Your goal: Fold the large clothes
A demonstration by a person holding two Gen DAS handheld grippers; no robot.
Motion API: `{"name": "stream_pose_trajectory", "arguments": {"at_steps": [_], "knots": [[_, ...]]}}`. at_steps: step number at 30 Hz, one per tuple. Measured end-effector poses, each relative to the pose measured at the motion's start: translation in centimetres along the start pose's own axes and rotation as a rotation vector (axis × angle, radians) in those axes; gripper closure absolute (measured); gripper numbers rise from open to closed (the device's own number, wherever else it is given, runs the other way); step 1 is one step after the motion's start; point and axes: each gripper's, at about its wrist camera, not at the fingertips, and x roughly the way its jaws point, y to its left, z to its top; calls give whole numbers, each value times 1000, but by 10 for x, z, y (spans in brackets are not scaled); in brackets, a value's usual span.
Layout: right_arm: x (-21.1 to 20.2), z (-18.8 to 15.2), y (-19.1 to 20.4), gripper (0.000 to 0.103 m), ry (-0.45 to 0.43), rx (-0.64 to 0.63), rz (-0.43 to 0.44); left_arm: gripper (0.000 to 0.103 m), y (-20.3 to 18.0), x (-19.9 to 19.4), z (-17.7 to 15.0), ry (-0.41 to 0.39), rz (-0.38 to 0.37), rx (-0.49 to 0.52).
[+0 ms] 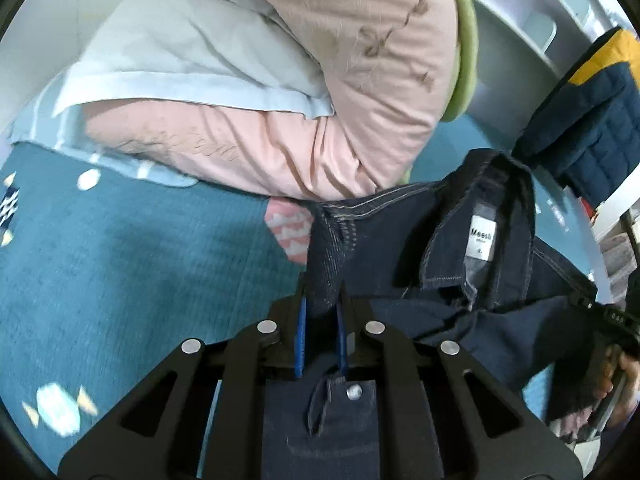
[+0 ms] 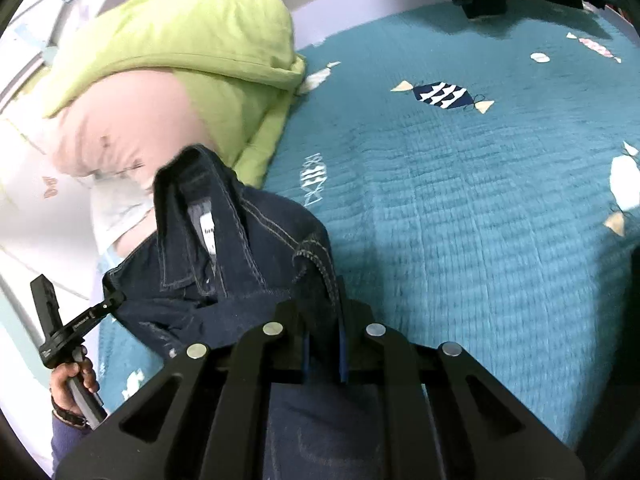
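Note:
A dark blue denim jacket (image 1: 460,312) with pale stitching hangs between both grippers above a teal bedspread (image 1: 140,248). Its collar, with a white label (image 1: 481,241), stands up in the middle. My left gripper (image 1: 323,304) is shut on one shoulder seam of the jacket. My right gripper (image 2: 323,312) is shut on the other shoulder seam of the jacket (image 2: 240,256). The jacket's body drops out of view under both grippers. The right gripper's handle and hand show at the left wrist view's right edge (image 1: 612,320).
A pile of pink, light blue and green bedding (image 1: 280,80) lies at the head of the bed, just beyond the jacket. It also shows in the right wrist view (image 2: 180,52). A navy and yellow quilted garment (image 1: 592,112) hangs at the right. The bedspread (image 2: 480,200) stretches away to the right.

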Motion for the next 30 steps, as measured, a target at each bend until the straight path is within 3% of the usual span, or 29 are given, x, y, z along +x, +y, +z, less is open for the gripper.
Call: {"name": "stream_pose_trajectory", "arguments": {"at_steps": [4, 12, 17, 20, 22, 26, 30], "knots": [[-37, -31, 11, 94, -15, -35, 7, 92, 3, -42, -42, -20, -6, 0], [-94, -131, 15, 93, 8, -56, 22, 92, 13, -106, -148, -26, -30, -34], [-112, -199, -6, 92, 51, -16, 15, 92, 46, -121, -222, 26, -40, -116], [-112, -235, -20, 91, 83, 6, -11, 92, 54, -119, -261, 81, 2, -106], [-105, -261, -28, 90, 119, 18, -41, 92, 60, -114, -285, 116, -9, -118], [-94, -293, -39, 89, 141, 41, -63, 92, 57, -111, -310, 139, 13, -91], [-95, -295, -49, 87, 129, 72, -37, 92, 61, -116, -317, 159, 3, -104]]}}
